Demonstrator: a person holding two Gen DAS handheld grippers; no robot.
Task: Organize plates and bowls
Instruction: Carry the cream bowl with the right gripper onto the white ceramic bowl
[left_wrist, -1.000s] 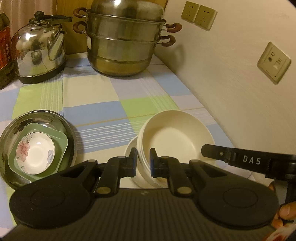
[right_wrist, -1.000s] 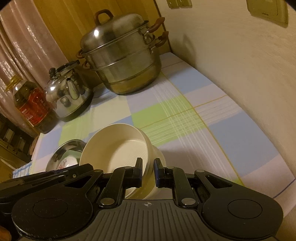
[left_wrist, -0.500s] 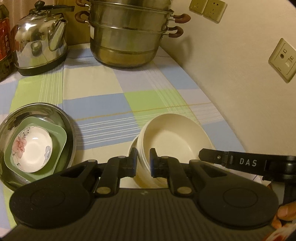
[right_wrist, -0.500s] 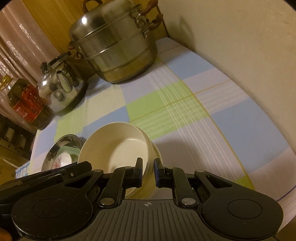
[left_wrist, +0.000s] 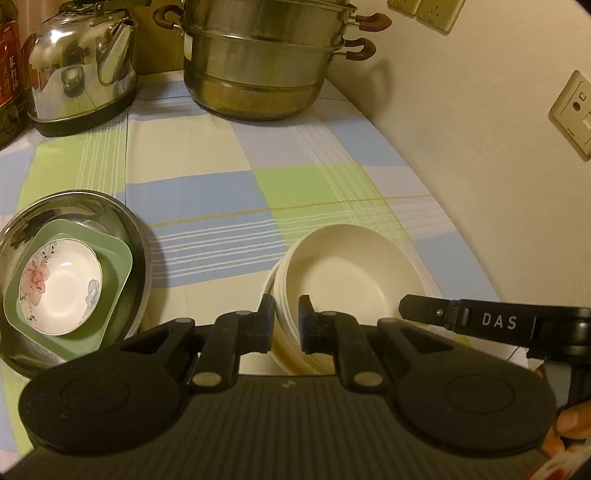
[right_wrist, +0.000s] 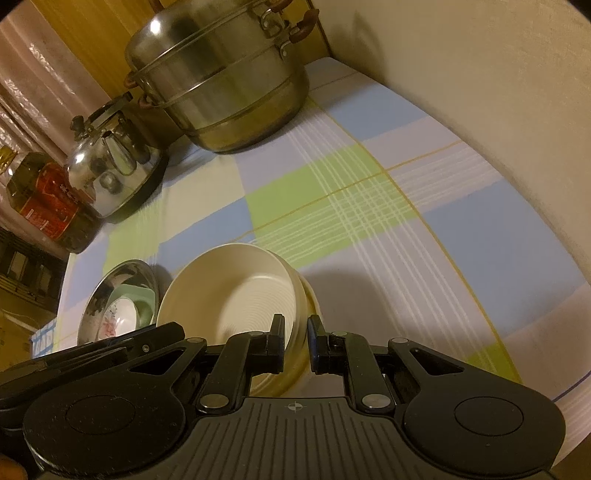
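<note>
Steamer pot (left_wrist: 266, 59) shiny brushed metal; kettle (left_wrist: 79, 62) beside it mirror-polished metal; metal basin (left_wrist: 125, 229) glossy; green dish (left_wrist: 114, 266) inside it matt plastic-looking; cream bowls (left_wrist: 354, 273) matt, finely ribbed; tablecloth (left_wrist: 207, 158) checked cloth; grippers matt black plastic.

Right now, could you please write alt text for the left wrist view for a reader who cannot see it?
The left gripper has its jaws closed on the near rim of a stack of cream bowls on a checked tablecloth. To the left, a floral dish sits in a green square dish inside a steel bowl; a kettle and steamer pot stand behind.
</note>
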